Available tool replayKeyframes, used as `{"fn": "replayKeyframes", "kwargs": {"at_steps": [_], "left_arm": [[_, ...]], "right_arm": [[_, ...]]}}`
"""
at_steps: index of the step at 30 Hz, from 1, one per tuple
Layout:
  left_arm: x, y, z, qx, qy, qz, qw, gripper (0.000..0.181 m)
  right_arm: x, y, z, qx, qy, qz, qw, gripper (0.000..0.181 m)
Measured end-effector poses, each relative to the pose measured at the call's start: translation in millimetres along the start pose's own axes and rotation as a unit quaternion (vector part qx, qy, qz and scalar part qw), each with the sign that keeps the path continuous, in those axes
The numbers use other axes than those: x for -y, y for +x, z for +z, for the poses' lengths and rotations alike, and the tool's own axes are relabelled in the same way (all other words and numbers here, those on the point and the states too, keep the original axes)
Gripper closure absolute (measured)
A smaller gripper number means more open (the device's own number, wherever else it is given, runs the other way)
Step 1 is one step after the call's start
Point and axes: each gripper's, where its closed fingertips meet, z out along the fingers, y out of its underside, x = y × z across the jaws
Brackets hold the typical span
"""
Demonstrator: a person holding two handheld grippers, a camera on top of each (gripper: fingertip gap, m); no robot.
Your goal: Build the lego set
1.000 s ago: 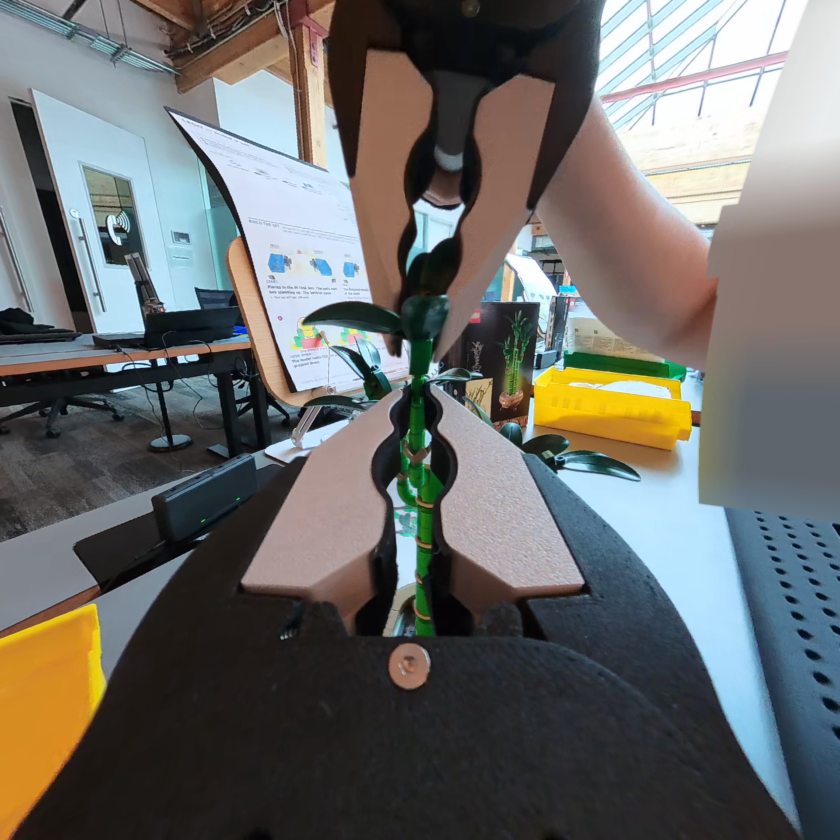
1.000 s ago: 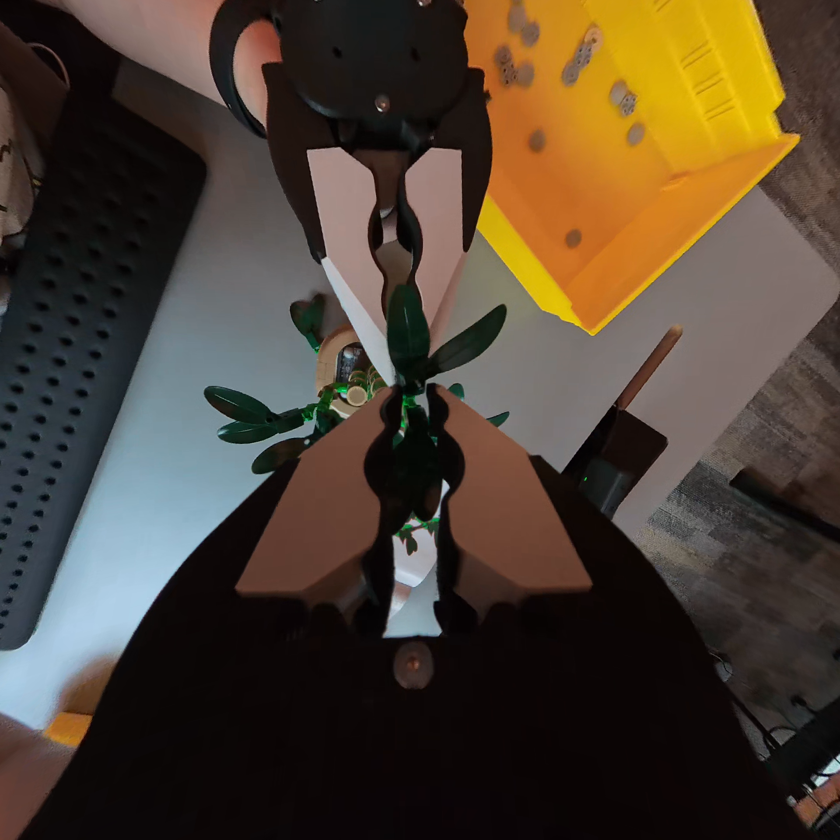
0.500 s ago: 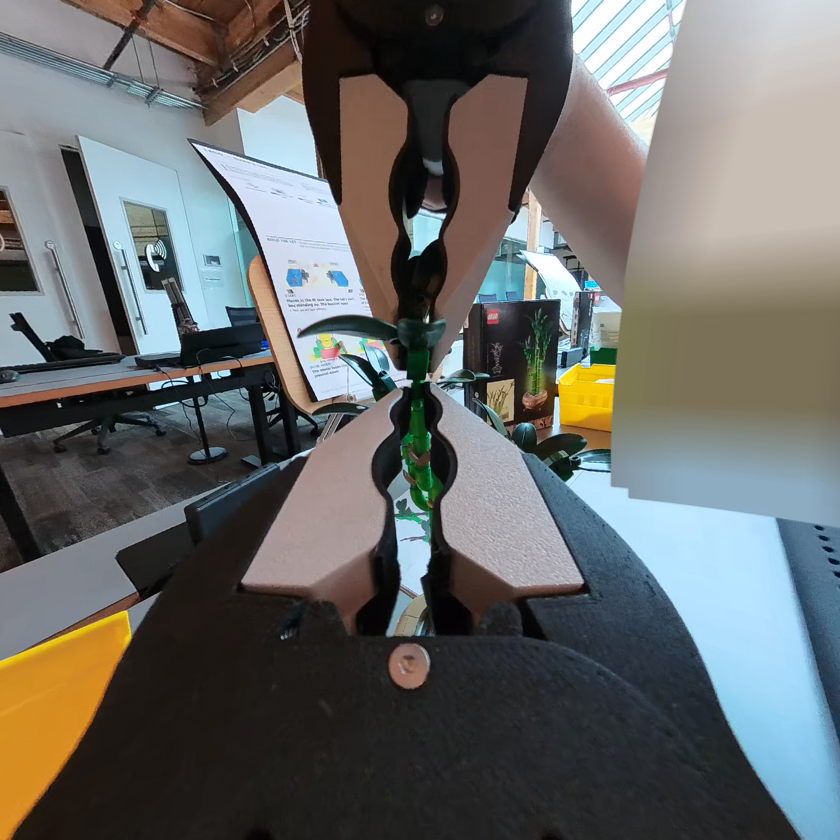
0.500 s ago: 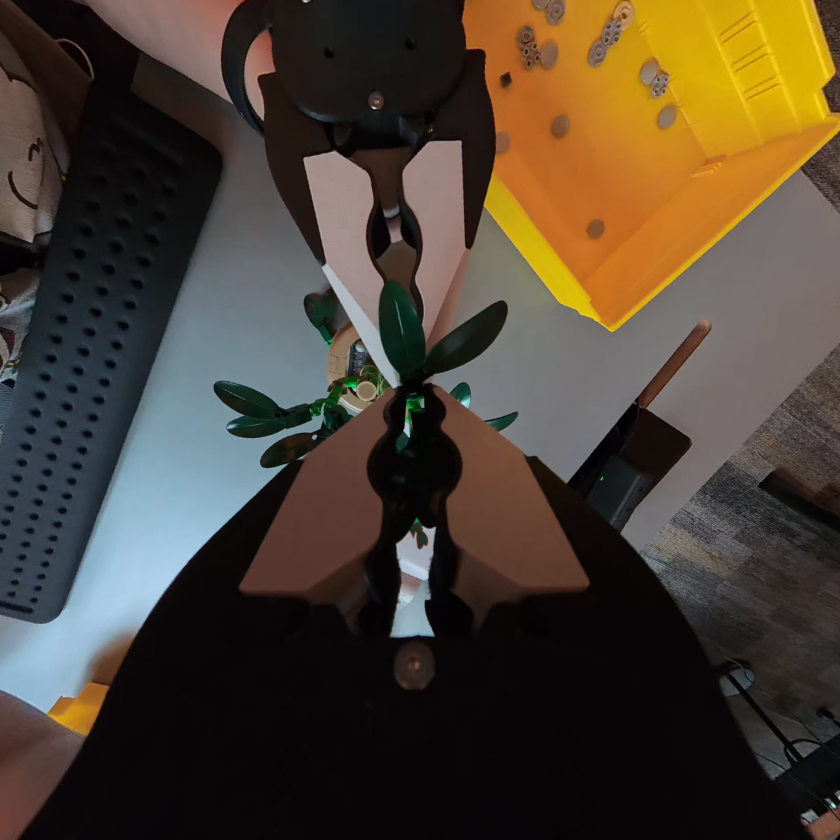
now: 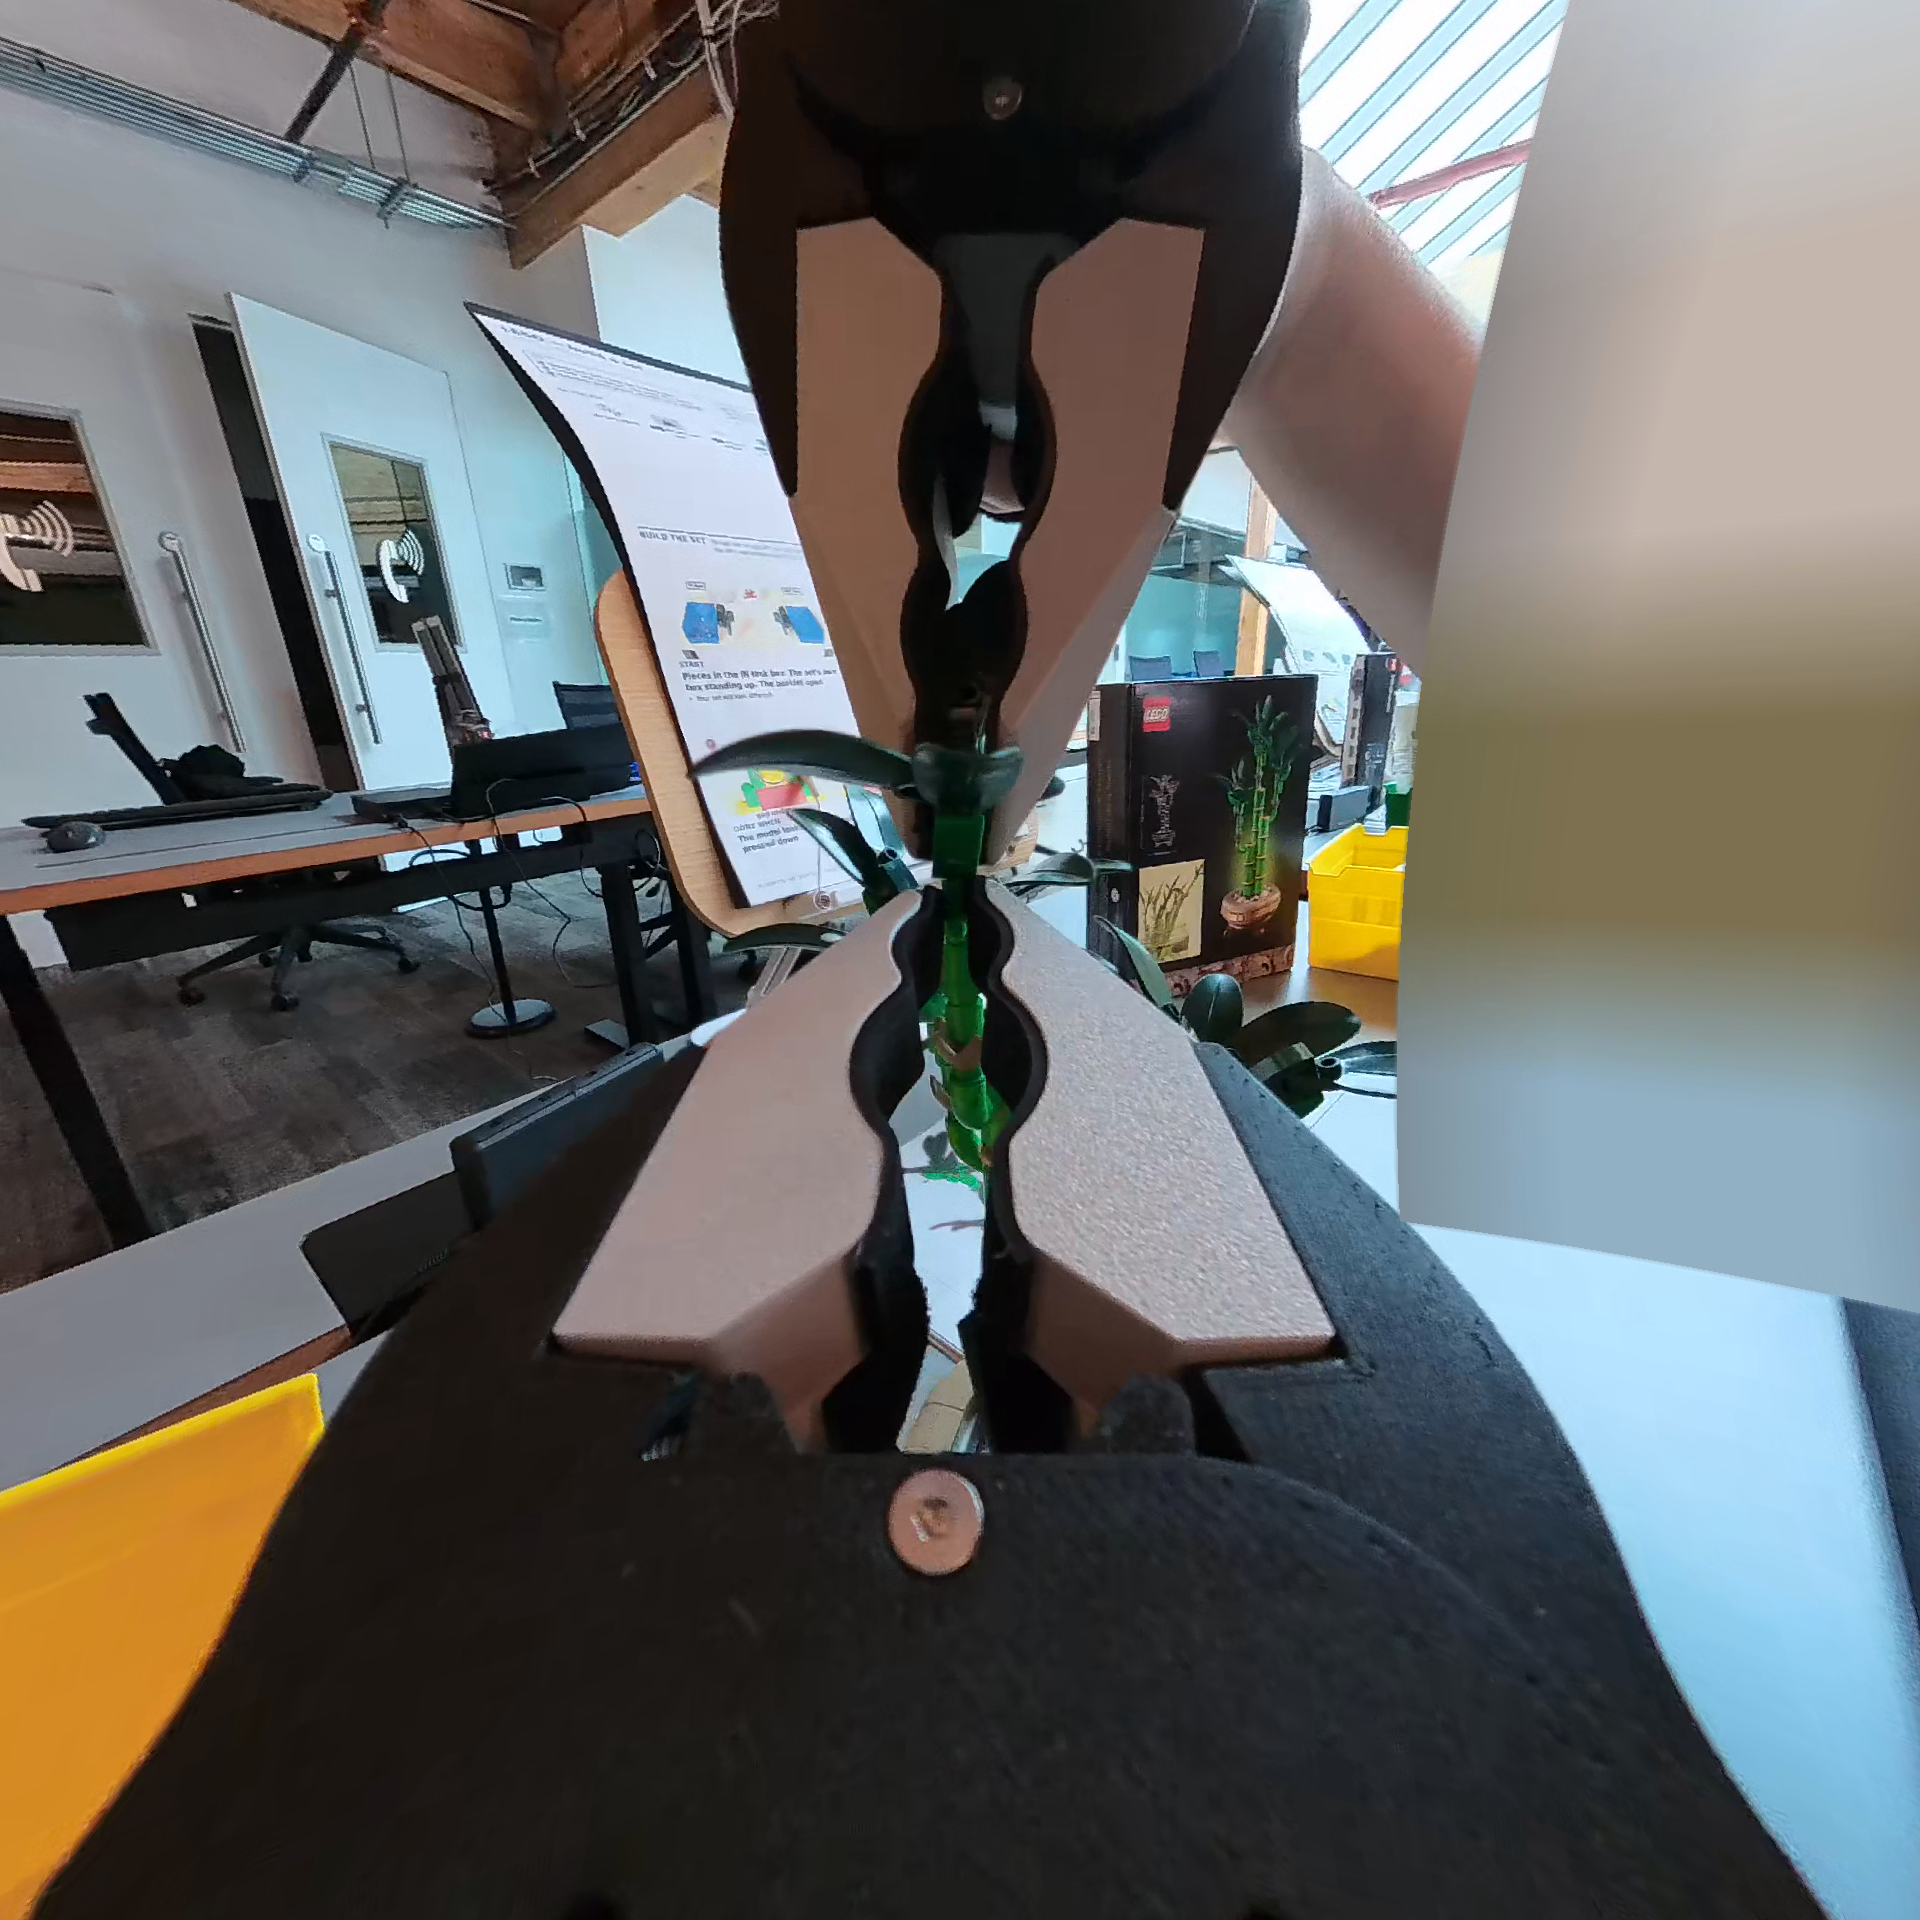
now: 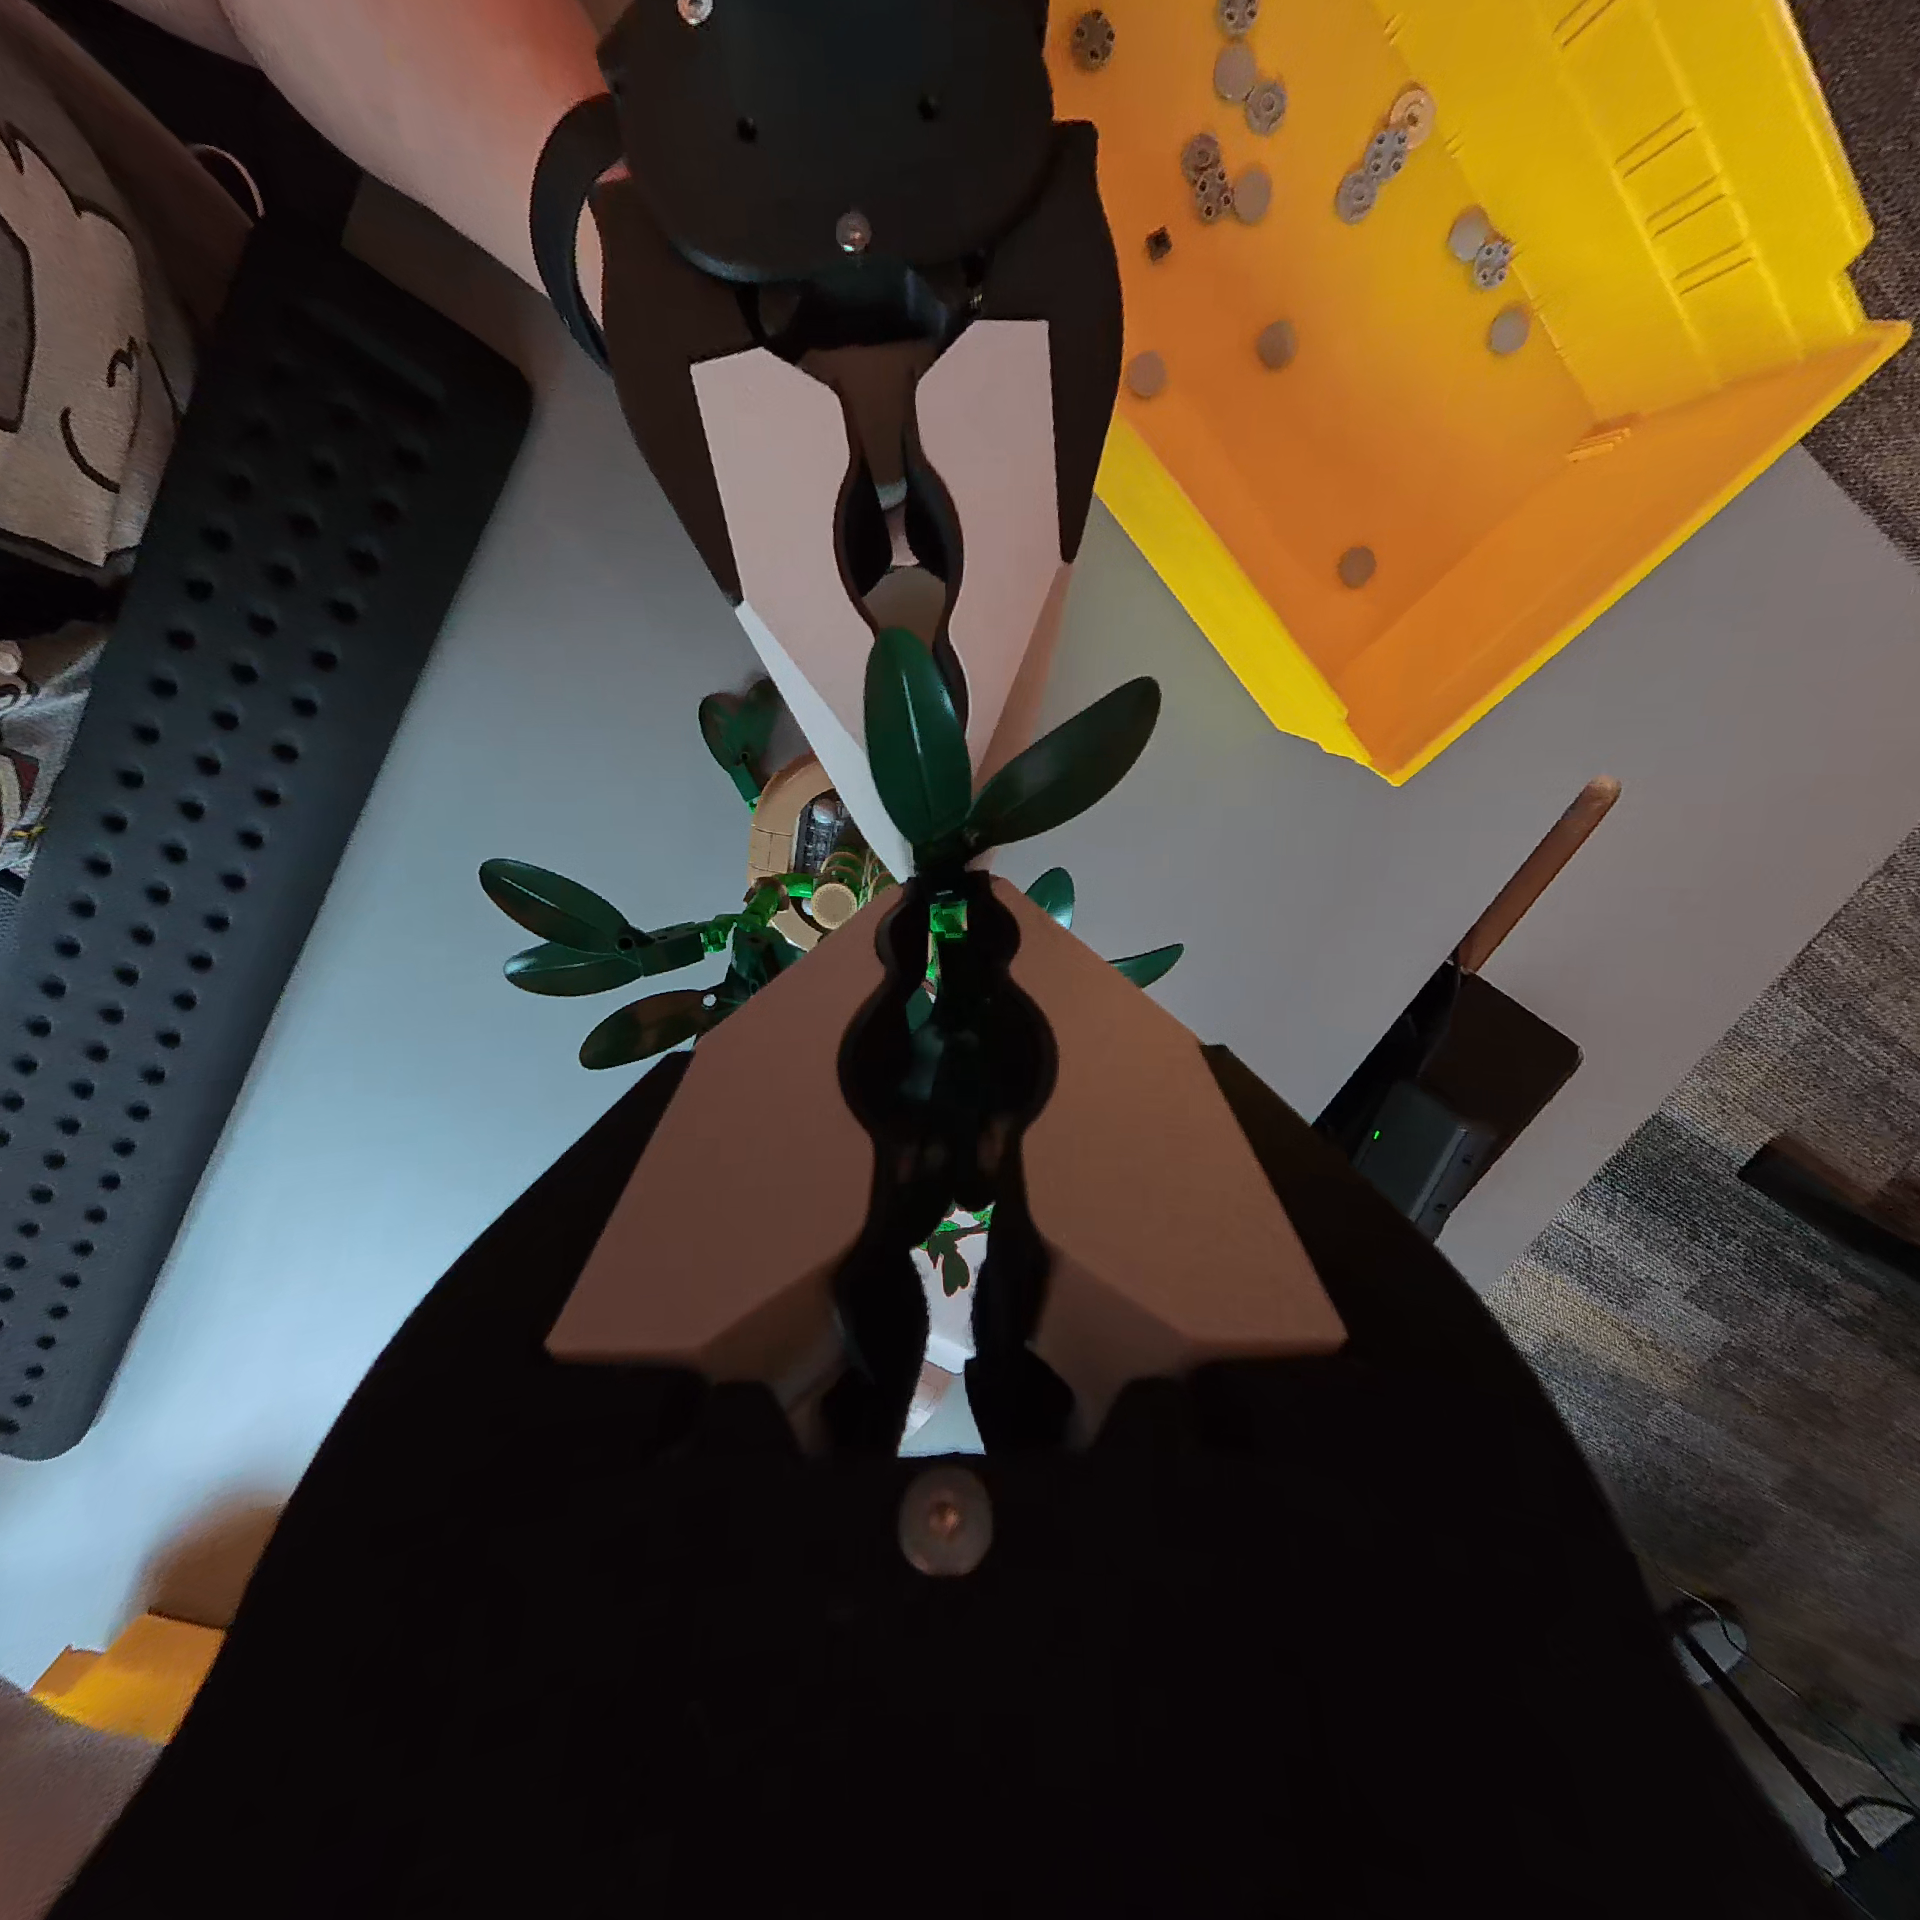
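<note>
The left hand-held gripper (image 5: pixel 951 914) clamped the bamboo stalk (image 5: pixel 961 997). The right hand-held gripper (image 6: pixel 940 914) pinched the leaf cluster (image 6: pixel 935 758) onto its tip. Uneven pressure could have snapped the stalk's joints.

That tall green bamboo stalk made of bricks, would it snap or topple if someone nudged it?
Probably tippy: the bamboo stalk is tall and thin over a small tan pot. Likely fragile too, since it is stacked from short segments. The dark leaves spread sideways on thin stems and might pop off.
</note>
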Motion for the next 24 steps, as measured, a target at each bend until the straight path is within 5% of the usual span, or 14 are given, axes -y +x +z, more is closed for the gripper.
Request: {"fn": "replayKeyframes", "kwargs": {"at_steps": [10,16,24], "left_arm": [[0.5,-6.5,-6.4,-0.007,0.014,-0.003,1.000,0.178],[-0.6,-11.0,-8.4,-0.017,0.023,-0.035,0.999,0.178],[0.3,-13.0,-9.7,-0.004,0.015,-0.030,0.999,0.158]], "right_arm": [[9.8,6.0,1.5,-0.033,0.041,-0.016,0.998,0.172],[26.2,6.8,-45.0,-0.096,0.128,-0.040,0.986,0.159],[-4.1,-15.0,-69.4,-0.200,0.235,0.023,0.951,0.158]]}}
